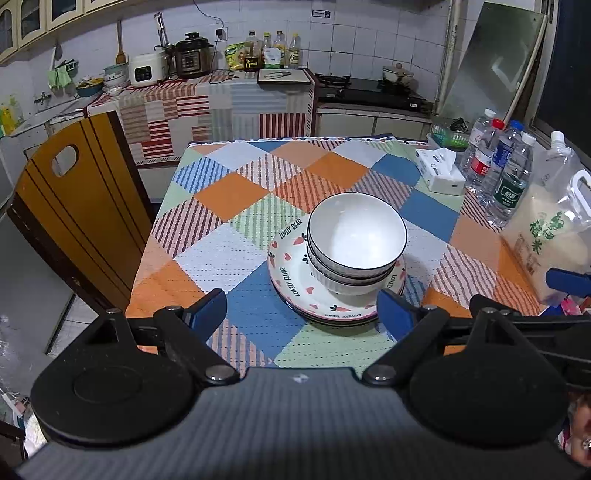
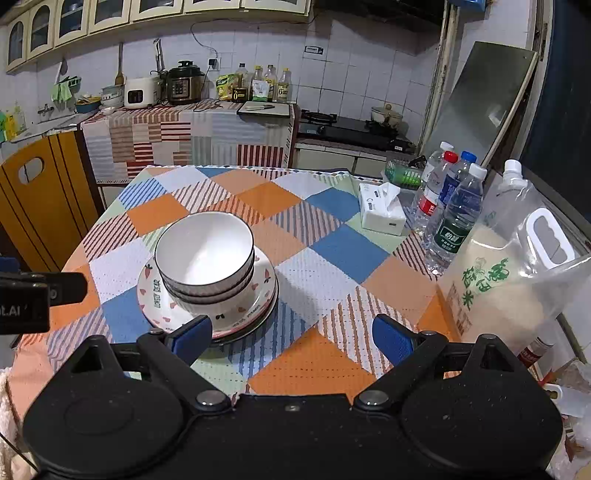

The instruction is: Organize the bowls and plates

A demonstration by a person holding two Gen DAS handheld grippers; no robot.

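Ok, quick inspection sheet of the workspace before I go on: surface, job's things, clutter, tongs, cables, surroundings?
Surface: table under a checked cloth, flat.
Job's things: white bowls nested, upright, standing on a stack of plates with heart and carrot prints.
Clutter: tissue box, water bottles and a rice bag along the table's right edge, apart from the stack.
Tongs: left tongs open, holding nothing, low in front of the plates; right tongs open, holding nothing, to the right of the stack.
Cables: one cord on the far wall running to a socket; none on the table.
Surroundings: wooden chair at left, counter with cookers and oil bottles behind.
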